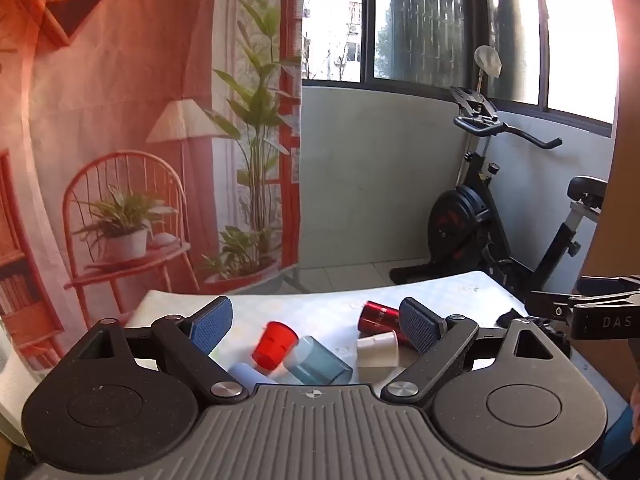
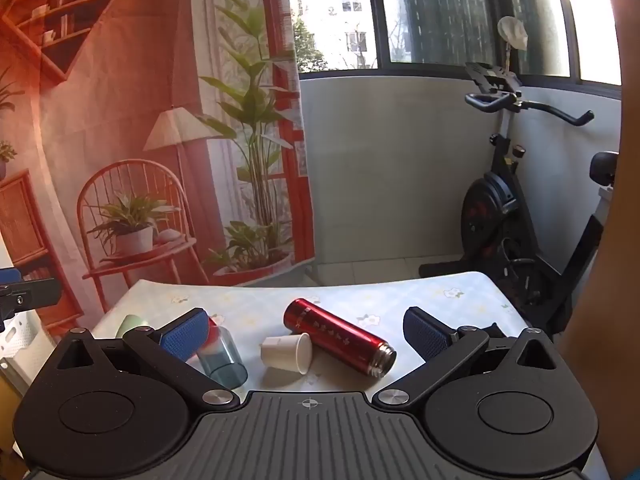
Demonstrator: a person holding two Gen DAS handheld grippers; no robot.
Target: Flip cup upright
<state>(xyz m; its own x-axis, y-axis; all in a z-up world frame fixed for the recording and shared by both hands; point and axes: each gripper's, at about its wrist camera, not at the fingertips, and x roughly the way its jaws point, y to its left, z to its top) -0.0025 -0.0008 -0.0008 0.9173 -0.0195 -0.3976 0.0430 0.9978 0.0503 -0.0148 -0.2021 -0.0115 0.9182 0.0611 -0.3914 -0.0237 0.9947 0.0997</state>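
White paper cup point(image 2: 287, 353) on its side, mouth rightward, centred ahead of right gripper point(image 2: 308, 338), jaws spread, empty.

Cup point(image 2: 287, 353) lies on table point(image 2: 440, 300) beside flask point(image 2: 340, 336).

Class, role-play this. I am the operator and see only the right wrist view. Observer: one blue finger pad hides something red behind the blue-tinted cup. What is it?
Observer: A red cup, right beside the tinted cup. It is blurred, so I cannot tell which way its mouth faces.
Operator: I see only a corner of the left gripper. Is it holding anything?
Observer: No. The left gripper has its jaws wide open and empty, with the red cup in view between its fingers.
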